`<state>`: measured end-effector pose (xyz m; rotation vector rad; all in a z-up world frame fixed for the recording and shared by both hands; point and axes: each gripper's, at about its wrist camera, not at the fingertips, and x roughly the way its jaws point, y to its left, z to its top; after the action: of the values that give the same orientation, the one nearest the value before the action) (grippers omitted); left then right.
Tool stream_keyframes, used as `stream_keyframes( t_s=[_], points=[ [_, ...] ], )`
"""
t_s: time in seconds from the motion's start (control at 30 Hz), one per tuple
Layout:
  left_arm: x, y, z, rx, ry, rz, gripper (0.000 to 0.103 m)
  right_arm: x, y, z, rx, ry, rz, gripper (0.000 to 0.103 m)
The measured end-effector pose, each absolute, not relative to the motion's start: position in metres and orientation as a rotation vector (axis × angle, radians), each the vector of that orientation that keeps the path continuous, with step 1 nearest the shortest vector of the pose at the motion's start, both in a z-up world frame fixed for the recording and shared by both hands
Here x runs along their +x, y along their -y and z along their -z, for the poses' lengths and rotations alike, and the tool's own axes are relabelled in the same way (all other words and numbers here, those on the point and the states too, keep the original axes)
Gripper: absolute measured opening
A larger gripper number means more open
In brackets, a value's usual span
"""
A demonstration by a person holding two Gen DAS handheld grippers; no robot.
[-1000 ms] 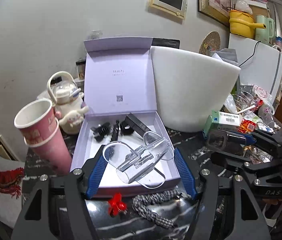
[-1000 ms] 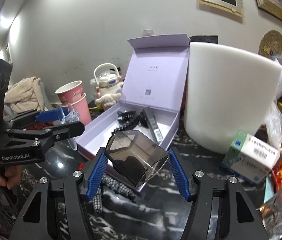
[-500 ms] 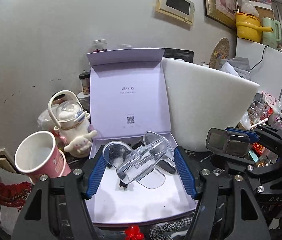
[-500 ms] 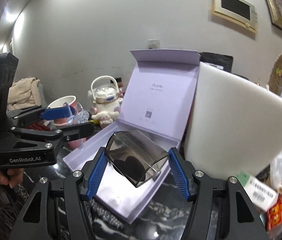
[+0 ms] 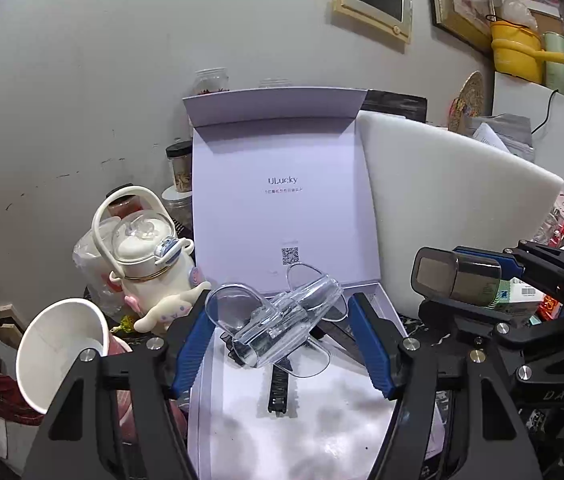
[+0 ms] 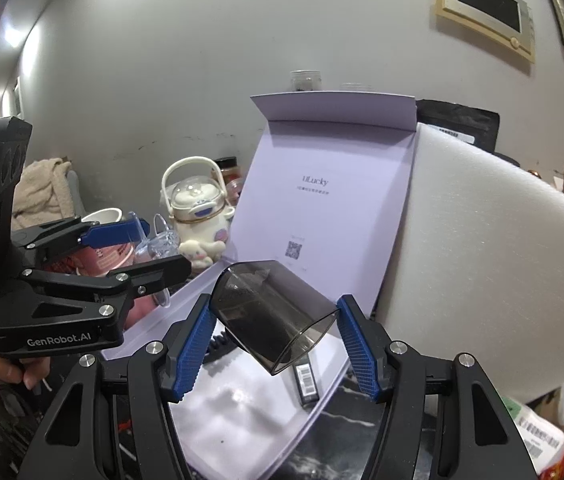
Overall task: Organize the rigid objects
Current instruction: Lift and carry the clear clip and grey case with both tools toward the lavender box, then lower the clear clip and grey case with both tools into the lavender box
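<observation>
My left gripper point(image 5: 282, 336) is shut on a clear plastic piece point(image 5: 278, 324) and holds it over the open lilac box point(image 5: 321, 440). My right gripper point(image 6: 278, 334) is shut on a smoky grey plastic cup point(image 6: 270, 312), tilted, above the same box point(image 6: 242, 408). The box lid point(image 5: 282, 200) stands upright behind. Black hair clips point(image 5: 280, 392) and a black stick point(image 6: 306, 380) lie in the box. Each gripper shows in the other's view: the right one point(image 5: 457, 280), the left one point(image 6: 138, 240).
A large white foam block point(image 5: 449, 208) leans right of the box. A cream character kettle point(image 5: 150, 264) and stacked pink paper cups point(image 5: 58, 352) stand to the left. Small cartons and clutter point(image 6: 537, 436) lie at the right on the black marble table.
Both grippers have risen and moved in over the box with their loads. The red clip and checked scrunchie in front of the box have dropped out of view.
</observation>
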<state>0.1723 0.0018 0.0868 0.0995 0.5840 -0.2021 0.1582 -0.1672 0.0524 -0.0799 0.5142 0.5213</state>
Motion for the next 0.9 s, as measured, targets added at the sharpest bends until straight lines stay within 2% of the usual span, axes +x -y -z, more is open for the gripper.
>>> stream_keyframes(
  t_s=[0.9],
  points=[
    [0.219, -0.008, -0.016, 0.118, -0.768, 0.167, 0.067, 0.218, 0.147, 0.004, -0.081, -0.663, -0.567, 0.062]
  ],
)
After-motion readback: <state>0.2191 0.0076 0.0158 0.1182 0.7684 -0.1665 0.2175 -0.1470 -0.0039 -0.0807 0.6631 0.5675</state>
